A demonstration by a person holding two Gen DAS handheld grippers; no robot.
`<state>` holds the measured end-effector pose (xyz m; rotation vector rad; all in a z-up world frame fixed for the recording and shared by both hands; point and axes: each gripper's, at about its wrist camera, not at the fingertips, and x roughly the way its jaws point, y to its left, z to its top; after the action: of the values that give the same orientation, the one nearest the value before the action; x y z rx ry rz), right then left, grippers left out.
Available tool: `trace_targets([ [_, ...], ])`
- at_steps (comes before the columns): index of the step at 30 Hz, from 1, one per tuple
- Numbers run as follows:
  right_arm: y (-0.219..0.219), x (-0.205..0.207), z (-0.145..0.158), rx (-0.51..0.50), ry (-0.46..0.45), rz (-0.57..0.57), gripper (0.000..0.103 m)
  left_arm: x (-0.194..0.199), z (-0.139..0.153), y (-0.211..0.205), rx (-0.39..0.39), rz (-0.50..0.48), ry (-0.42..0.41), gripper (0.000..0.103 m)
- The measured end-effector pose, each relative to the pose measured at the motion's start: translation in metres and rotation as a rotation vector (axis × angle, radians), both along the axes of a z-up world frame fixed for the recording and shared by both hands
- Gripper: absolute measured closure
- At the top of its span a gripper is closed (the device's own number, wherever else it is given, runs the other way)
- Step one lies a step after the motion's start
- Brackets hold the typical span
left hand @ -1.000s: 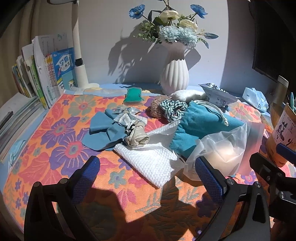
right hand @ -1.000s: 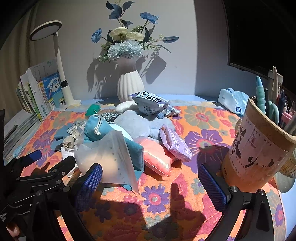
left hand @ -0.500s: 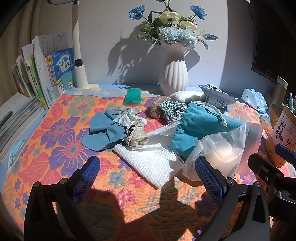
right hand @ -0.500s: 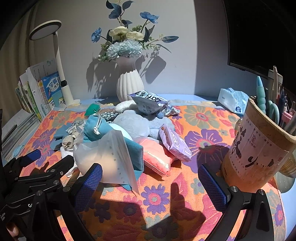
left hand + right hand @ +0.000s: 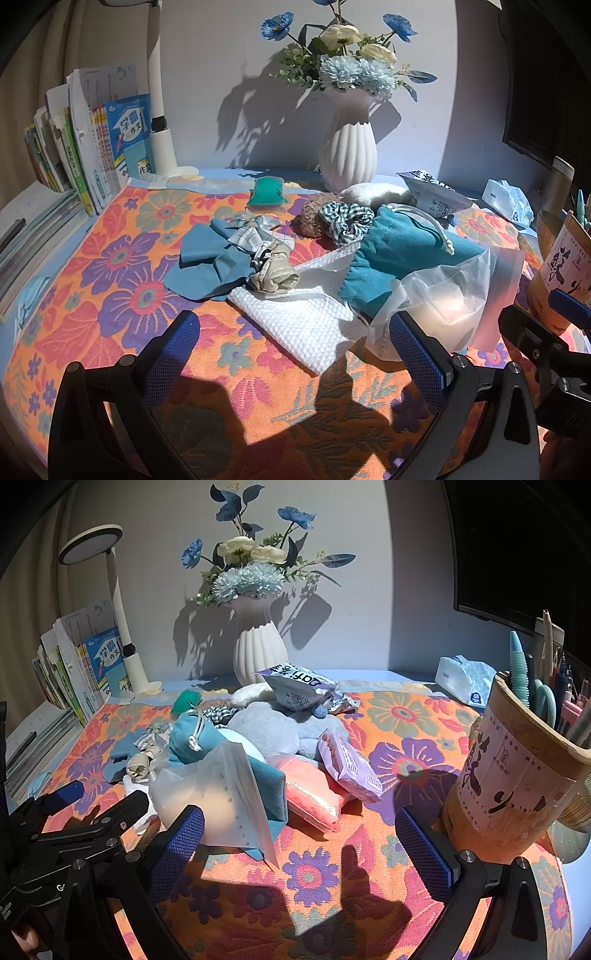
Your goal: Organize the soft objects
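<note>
A heap of soft things lies mid-table on the floral cloth: a blue cloth, a plaid bow, a white waffle cloth, a teal drawstring pouch, a checked scrunchie and a clear plastic bag. My left gripper stands open just in front of the waffle cloth, holding nothing. In the right wrist view a grey plush, a pink packet and a purple packet lie beyond my open right gripper.
A white ribbed vase with flowers stands at the back. Books and a lamp post line the left. A pen holder crowds the right gripper's right finger. A tissue pack lies back right.
The left wrist view has shifted slightly; the heap sits a touch further left and down. Nothing on the table has moved and both grippers stay open.
</note>
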<state>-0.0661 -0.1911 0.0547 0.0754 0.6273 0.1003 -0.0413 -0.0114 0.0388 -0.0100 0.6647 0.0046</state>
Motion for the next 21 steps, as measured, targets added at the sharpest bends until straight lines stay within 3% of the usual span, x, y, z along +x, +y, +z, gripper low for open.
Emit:
trace_targets([
  [4,-0.003,-0.003,0.002,0.060,-0.018,0.022,0.000,-0.005,0.004,0.009,-0.037,-0.005,0.000,0.001],
  [10,0.005,-0.011,0.006,-0.005,-0.032,0.105,0.000,-0.020,0.016,0.029,-0.049,0.000,-0.001,0.001],
  [17,0.013,-0.018,0.011,0.015,0.010,0.183,0.000,-0.030,0.040,0.049,-0.034,0.009,-0.028,0.001],
  [20,0.019,-0.017,0.016,0.011,0.040,0.244,0.000,-0.030,0.052,0.058,-0.066,0.002,-0.048,0.001],
  [21,0.025,-0.017,0.018,0.003,0.062,0.317,0.000,-0.030,0.057,0.062,-0.084,-0.003,-0.061,0.001],
])
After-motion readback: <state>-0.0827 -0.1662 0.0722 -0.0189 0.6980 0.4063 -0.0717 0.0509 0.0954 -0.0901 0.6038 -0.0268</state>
